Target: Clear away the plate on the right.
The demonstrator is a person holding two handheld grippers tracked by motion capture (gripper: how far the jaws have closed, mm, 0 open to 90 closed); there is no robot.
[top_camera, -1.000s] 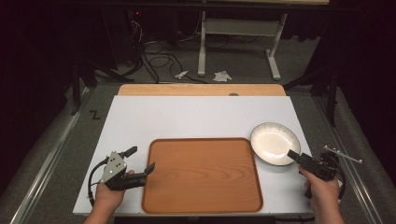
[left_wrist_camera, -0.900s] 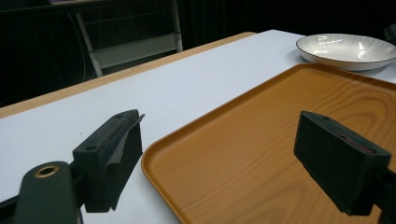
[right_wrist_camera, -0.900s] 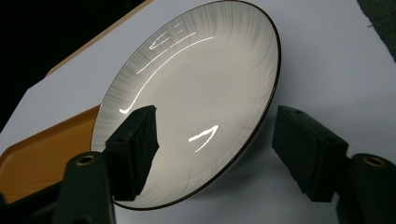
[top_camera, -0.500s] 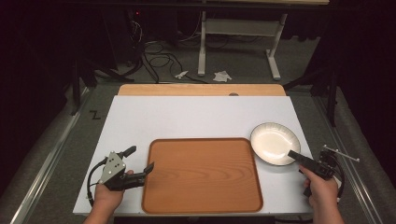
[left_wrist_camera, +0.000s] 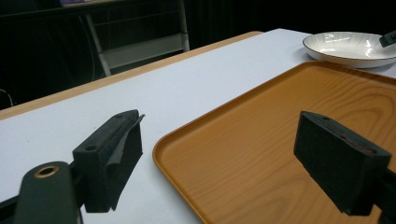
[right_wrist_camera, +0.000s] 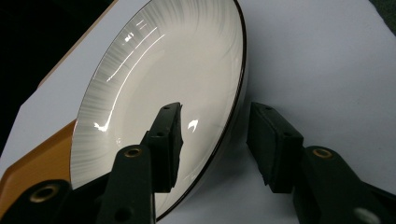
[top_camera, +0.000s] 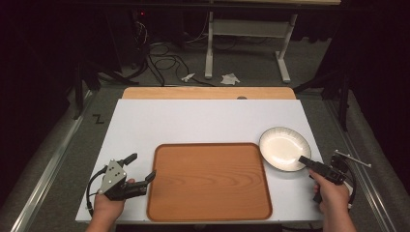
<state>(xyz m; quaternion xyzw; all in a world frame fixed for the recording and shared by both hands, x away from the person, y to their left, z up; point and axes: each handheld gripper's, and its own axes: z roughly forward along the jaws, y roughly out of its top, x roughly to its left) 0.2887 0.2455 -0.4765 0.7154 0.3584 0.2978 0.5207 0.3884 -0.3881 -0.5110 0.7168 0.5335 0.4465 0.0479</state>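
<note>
**While the jaws straddle the rim, the plate could skid or tip**

While the right gripper (right_wrist_camera: 215, 140) has just been closing its jaws, they stand narrowed but not yet pressing: 1 jaw is over the inside of the white plate (right_wrist_camera: 154, 93), the other outside it above the white table (right_wrist_camera: 327, 56), with the dark rim between them and a gap showing on the outer side. The plate sits at the table's right side, just beside the far right corner of the wooden tray (top_camera: 208, 181).

If the outer jaw meets the rim first, it may shove the plate sideways toward the tray instead of clamping it. A bite this near the edge of a glossy, shallow plate looks thin; lifted from 1 point, the plate would likely droop or slip out.

The left gripper (top_camera: 140, 169) rests wide open and holds nothing, 1 jaw over the tray's left edge.

Whether the inner pad already touches the glaze is hard to tell. The plate's underside is hidden, and the right gripper view cuts off its far rim.
</note>
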